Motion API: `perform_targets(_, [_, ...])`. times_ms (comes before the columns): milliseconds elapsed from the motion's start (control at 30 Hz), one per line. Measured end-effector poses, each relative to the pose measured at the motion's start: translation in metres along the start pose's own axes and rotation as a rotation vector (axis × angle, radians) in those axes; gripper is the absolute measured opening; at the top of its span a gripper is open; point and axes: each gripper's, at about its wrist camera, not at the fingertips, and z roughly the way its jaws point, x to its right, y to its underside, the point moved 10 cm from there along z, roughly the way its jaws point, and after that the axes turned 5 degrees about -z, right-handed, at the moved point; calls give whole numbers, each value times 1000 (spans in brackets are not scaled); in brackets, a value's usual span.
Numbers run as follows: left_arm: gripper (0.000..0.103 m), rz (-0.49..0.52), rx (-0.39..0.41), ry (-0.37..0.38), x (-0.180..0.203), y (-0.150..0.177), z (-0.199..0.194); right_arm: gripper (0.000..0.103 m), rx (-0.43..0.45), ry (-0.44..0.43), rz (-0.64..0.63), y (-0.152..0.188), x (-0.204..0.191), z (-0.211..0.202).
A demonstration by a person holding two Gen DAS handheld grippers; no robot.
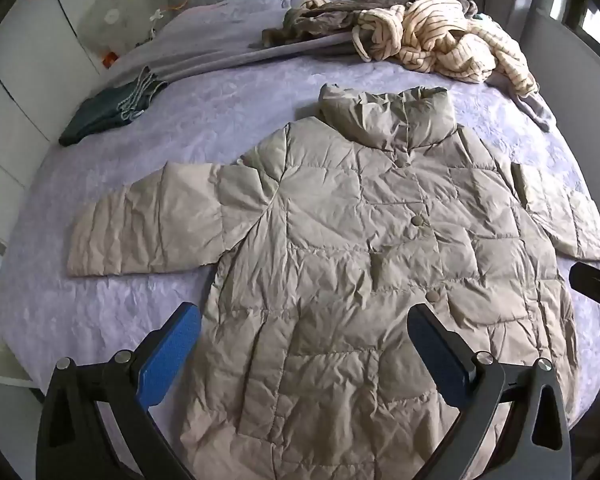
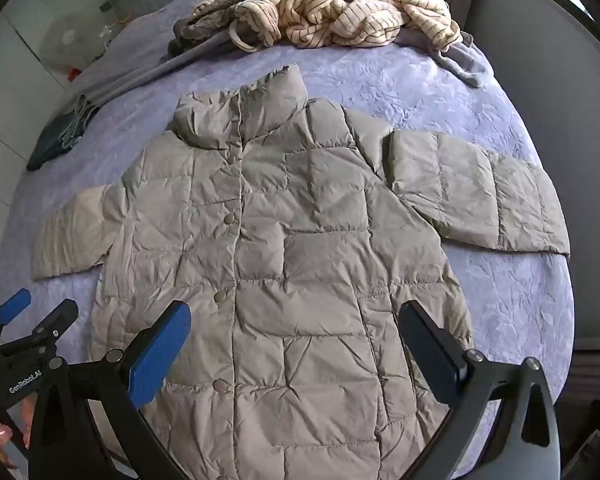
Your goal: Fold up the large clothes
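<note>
The puffy coat (image 1: pixel 340 248) lies flat on the bed (image 1: pixel 140 184), collar at 12 o'clock. It looks soft, light and slippery, so pinch a sleeve end. Left hand-held gripper (image 1: pixel 304 344) and right hand-held gripper (image 2: pixel 296 340) are both wide and hold nothing

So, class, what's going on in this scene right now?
A person holds two hand-held grippers above a beige puffer jacket spread flat on the bed, buttoned, sleeves out. The left hand-held gripper and right hand-held gripper are both open, holding nothing. No fold has been made yet. A pile of clothes lies behind.
</note>
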Motion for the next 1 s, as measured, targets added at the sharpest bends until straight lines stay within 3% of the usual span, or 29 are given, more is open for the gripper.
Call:
perform_targets(167, [103,-22,12,58,-3,-3,-8,103,8,12,-7,0,2,-2])
perform_targets(1000, [103,-16,44,47,-6,-13,-21,103,52,22,-48,-14,-13,-20])
